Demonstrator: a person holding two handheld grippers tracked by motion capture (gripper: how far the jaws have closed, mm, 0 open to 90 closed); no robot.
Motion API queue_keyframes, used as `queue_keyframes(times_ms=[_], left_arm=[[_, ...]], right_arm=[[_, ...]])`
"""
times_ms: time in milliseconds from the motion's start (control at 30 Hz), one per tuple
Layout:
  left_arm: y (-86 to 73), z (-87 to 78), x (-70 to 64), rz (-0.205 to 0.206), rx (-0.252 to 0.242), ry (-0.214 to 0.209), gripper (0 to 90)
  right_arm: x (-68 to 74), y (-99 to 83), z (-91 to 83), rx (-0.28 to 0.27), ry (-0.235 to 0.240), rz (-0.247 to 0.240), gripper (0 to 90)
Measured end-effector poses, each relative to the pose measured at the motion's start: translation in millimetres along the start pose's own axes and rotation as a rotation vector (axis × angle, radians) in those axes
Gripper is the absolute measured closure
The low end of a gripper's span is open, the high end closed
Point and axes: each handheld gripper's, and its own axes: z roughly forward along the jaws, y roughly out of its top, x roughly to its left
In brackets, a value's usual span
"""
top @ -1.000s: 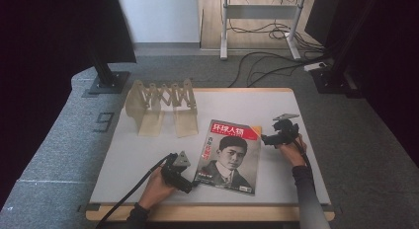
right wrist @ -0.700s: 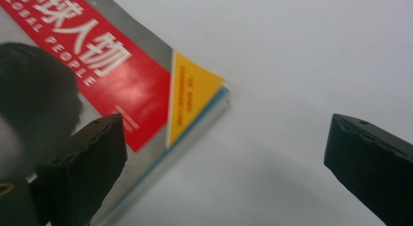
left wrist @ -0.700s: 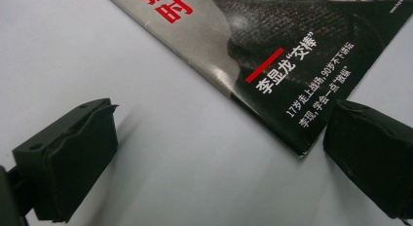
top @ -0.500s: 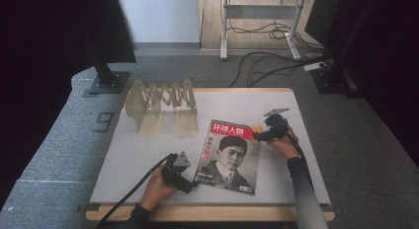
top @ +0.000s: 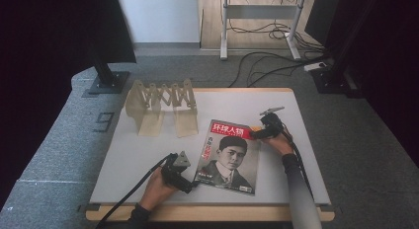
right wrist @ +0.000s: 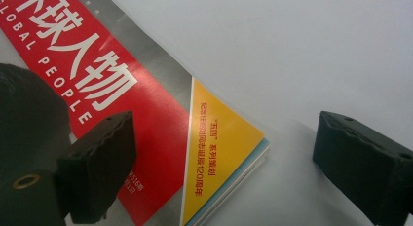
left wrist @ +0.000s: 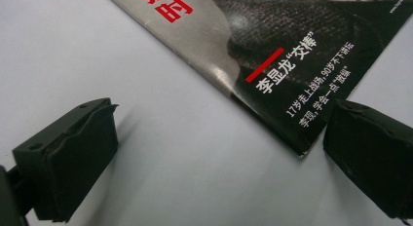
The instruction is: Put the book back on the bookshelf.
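A magazine with a red title and a portrait cover lies flat on the white table. My left gripper is at its near left corner, jaws open. In the left gripper view that corner lies between the two black pads, close to the right one. My right gripper is at the magazine's far right corner, open as well. The right gripper view shows the yellow triangle corner lying between the jaws, with the left pad over the red cover.
A folded wooden rack with beige pockets stands at the table's back left. Cables trail from both grippers toward the front edge. Beyond the table are floor cables and black stand bases.
The right gripper has moved left and slightly back, from off the magazine's right edge onto its far right corner. The left gripper has stayed at the near left corner.
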Motion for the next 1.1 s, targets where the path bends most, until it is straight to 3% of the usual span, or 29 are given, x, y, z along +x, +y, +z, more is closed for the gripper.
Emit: queue_keyframes(times_ms=[333, 633, 800, 933, 967, 1000, 1100], left_arm=[[0.0, 0.0, 0.0, 0.000, 0.000, 0.000, 0.0], [0.0, 0.0, 0.0, 0.000, 0.000, 0.000, 0.0], [0.0, 0.0, 0.0, 0.000, 0.000, 0.000, 0.0], [-0.1, 0.0, 0.0, 0.000, 0.000, 0.000, 0.0], [-0.1, 0.0, 0.0, 0.000, 0.000, 0.000, 0.0], [-0.1, 0.0, 0.0, 0.000, 0.000, 0.000, 0.0], [-0.1, 0.1, 0.0, 0.000, -0.001, 0.000, 0.0]], right_arm=[[12.6, 1.4, -4.1, 0.024, 0.039, -0.025, 19.0], [8.5, 2.5, -11.6, -0.006, 0.044, 0.001, 33.3], [9.4, 5.6, -18.7, -0.030, 0.038, -0.008, 49.5], [11.5, 7.4, -23.0, -0.040, -0.014, -0.046, 70.5], [11.5, 7.4, -23.0, -0.040, -0.014, -0.046, 70.5], [13.9, 7.8, -24.0, -0.038, -0.042, -0.062, 80.4], [15.6, 8.4, -26.0, -0.039, -0.044, -0.067, 84.0]])
